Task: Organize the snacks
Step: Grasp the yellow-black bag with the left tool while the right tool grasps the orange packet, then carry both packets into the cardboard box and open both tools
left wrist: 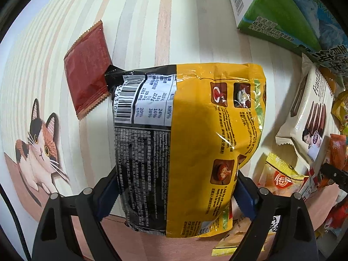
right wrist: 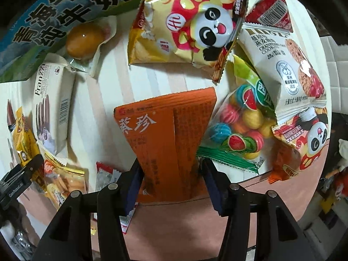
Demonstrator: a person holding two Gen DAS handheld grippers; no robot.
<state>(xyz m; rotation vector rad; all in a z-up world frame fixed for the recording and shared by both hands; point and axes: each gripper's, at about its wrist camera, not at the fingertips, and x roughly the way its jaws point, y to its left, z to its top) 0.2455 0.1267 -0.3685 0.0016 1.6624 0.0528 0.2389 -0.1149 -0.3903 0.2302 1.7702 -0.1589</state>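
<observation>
Left gripper (left wrist: pixel 174 195) is clamped on the yellow and black noodle bag (left wrist: pixel 187 143), held above the striped surface (left wrist: pixel 139 21) with its long side running away from the gripper toward the red packet (left wrist: pixel 87 71), while the right gripper (right wrist: pixel 171 182) is closed around the orange packet (right wrist: pixel 167 139) by the snack pile.

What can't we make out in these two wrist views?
- Left wrist: the yellow-and-black noodle bag in the left gripper hides the table beneath it and a corner of the red sachet.
- Right wrist: the orange packet between the right gripper pads covers what lies under it.
- Right wrist: the milk carton is cut off by the frame edge.
</observation>
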